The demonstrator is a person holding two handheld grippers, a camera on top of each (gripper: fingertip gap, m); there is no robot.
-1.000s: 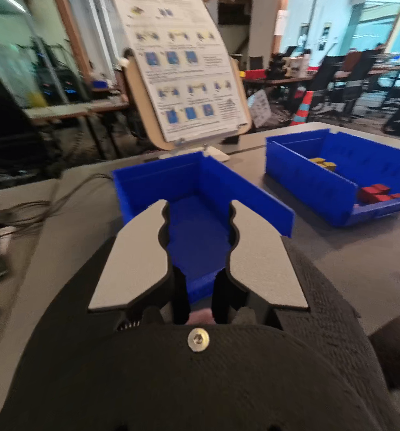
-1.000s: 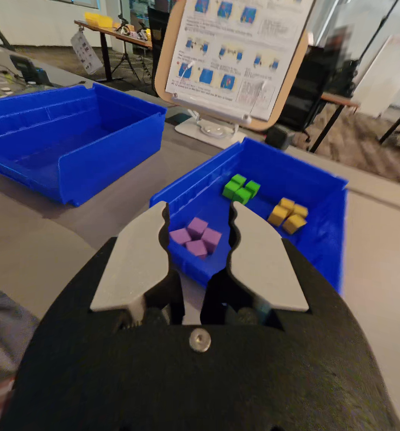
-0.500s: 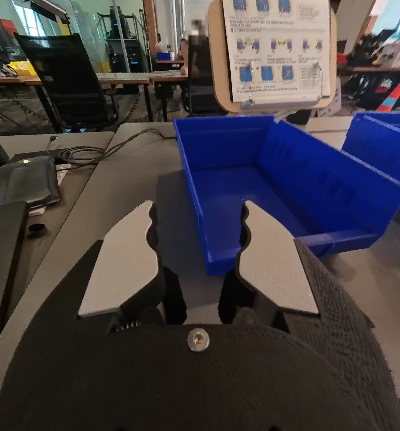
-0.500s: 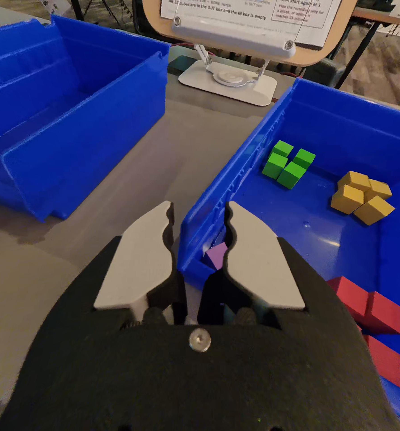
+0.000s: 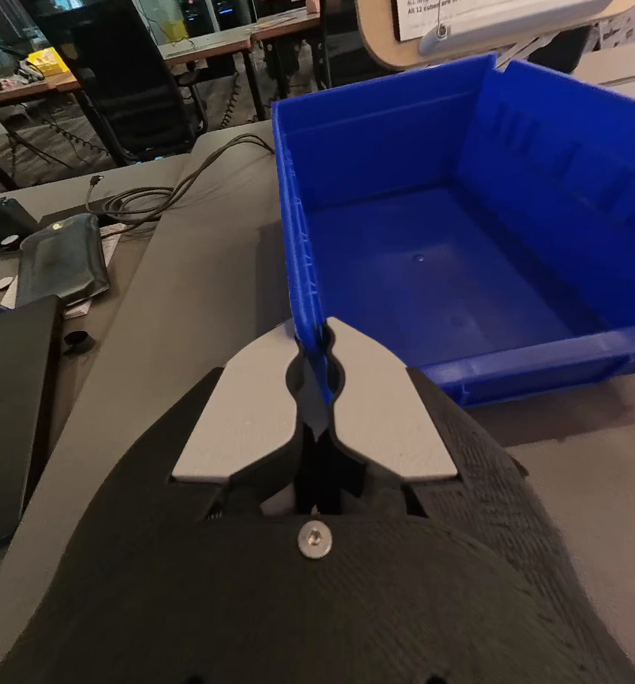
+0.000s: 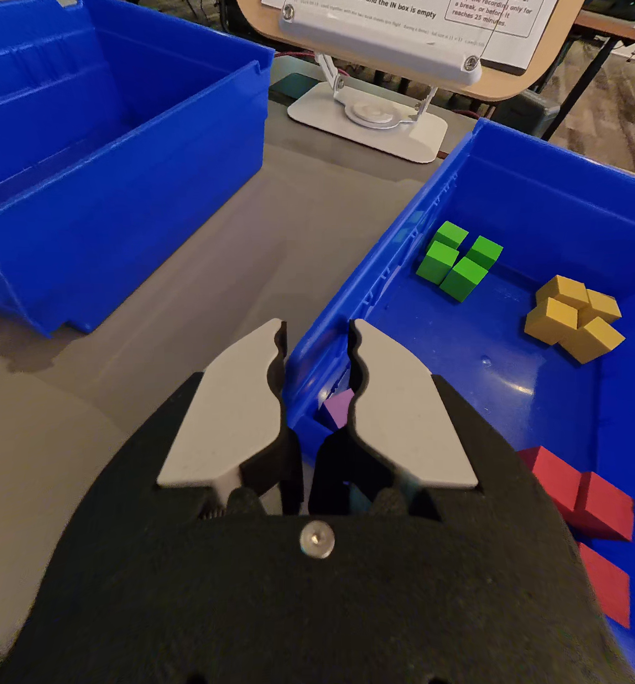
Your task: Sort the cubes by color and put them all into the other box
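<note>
Nearest, the left hand-held gripper (image 5: 313,335) is pinched tight on the left wall of an empty blue bin (image 5: 378,122) at its near corner, while the right hand-held gripper (image 6: 317,327) stands part-way apart astride the left wall of a second bin (image 6: 375,285), gripping nothing that I can make out, with a purple cube (image 6: 340,407) just inside by its inner finger. Farther into that bin lie red cubes (image 6: 582,496), then yellow cubes (image 6: 571,318) and green cubes (image 6: 456,259); beyond, at the grey worktop's (image 6: 234,266) far edge, a sign stand (image 6: 371,118) rises between the bins.
</note>
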